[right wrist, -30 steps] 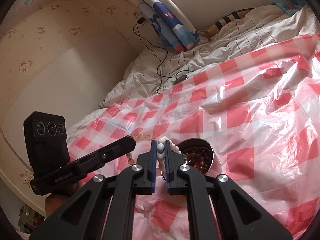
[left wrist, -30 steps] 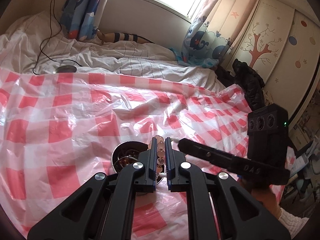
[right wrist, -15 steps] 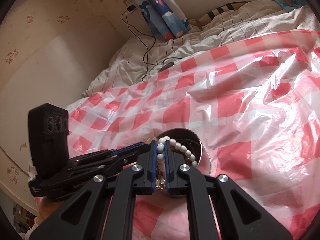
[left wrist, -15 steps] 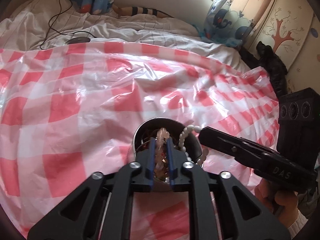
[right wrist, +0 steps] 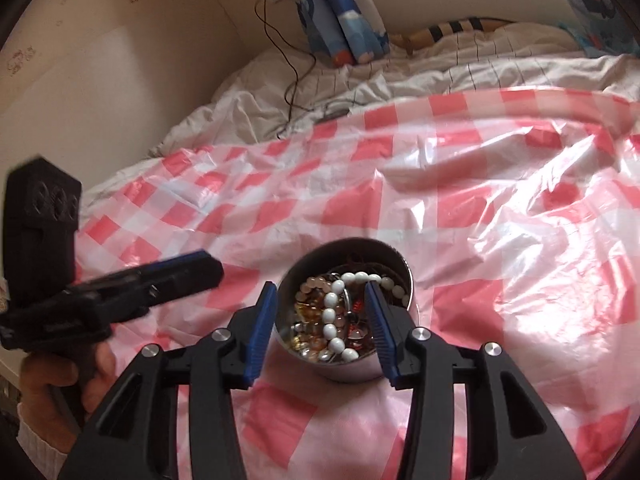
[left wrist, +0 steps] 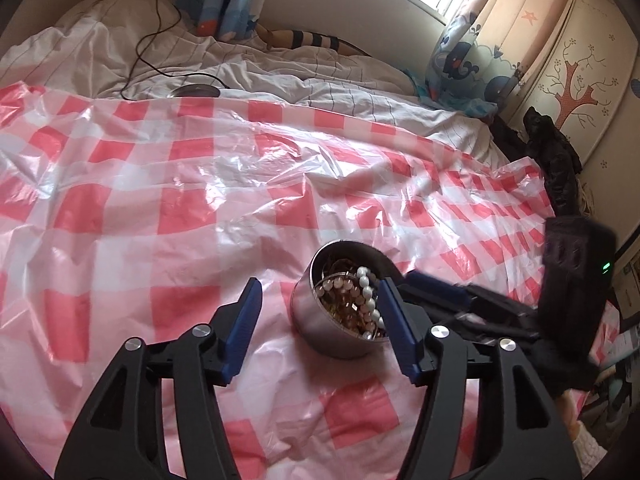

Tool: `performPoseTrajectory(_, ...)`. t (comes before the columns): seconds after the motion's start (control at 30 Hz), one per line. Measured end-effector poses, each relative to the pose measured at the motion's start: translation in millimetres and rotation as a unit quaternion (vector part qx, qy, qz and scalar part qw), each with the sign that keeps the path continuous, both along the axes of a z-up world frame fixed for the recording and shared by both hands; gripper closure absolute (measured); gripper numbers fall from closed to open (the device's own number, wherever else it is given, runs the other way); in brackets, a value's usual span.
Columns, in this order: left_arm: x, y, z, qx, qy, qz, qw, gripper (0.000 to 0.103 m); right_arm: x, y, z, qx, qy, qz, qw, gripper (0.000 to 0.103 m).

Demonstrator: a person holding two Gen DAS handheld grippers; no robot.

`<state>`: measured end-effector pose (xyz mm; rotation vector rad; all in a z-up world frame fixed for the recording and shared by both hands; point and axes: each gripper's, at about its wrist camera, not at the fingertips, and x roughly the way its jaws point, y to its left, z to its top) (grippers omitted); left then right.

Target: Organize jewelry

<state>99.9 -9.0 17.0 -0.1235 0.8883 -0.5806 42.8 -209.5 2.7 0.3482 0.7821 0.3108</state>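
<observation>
A round metal tin [left wrist: 326, 326] [right wrist: 402, 268] stands on the red-and-white checked plastic sheet [left wrist: 168, 208] [right wrist: 500, 248]. It holds mixed beads, a white bead bracelet [right wrist: 334, 322] [left wrist: 370, 298] and a pale pink bead bracelet [right wrist: 310, 286] [left wrist: 340, 284]. My left gripper [left wrist: 318, 286] is open and empty, just in front of the tin; its right finger stands beside the tin. My right gripper [right wrist: 320, 292] is open and empty, its fingers either side of the tin's near half.
The sheet covers a bed with white rumpled bedding [left wrist: 280, 68] behind. A black cable [left wrist: 148, 40] and a dark round disc [left wrist: 194, 90] lie on the bedding. Curtains [left wrist: 460, 56], a painted wardrobe [left wrist: 580, 80] and dark clothing [left wrist: 556, 164] stand at the right.
Both grippers opened and let their bracelets go; the white and pink bracelets now lie in the tin. Both grippers drew back a little.
</observation>
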Motion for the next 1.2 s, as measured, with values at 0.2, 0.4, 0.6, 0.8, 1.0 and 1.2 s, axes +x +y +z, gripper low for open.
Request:
performPoseTrajectory(0.2, -56, 0, -7, 0.058, -0.042, -0.005, 0.9974, 0.027, -62, 9, 15, -0.082, -0.009, -0.016, 0.996, 0.041)
performPoseTrajectory(0.4, -100, -5, -23, 0.115, -0.073, 0.011, 0.9906, 0.011, -115, 19, -8, -0.178, 0.011, -0.057, 0.982, 0.030)
performPoseTrajectory(0.6, -98, 0, -39, 0.127, -0.063, 0.060, 0.9881, 0.008, -112, 19, -18, -0.202, 0.010, -0.100, 0.974, 0.025)
performPoseTrajectory(0.8, -97, 0, -38, 0.135, -0.070, 0.073, 0.9857, 0.008, -103, 15, -22, -0.207, 0.023, -0.117, 0.971, 0.019)
performPoseTrajectory(1.0, -103, -10, -36, 0.157, -0.086, 0.059, 0.9821, 0.008, -103, 20, -22, -0.221, 0.021, -0.111, 0.969, 0.017)
performPoseTrajectory(1.2, -108, -14, -36, 0.168, -0.098, 0.052, 0.9796, 0.008, -102, 21, -24, -0.224, 0.027, -0.113, 0.968, 0.015)
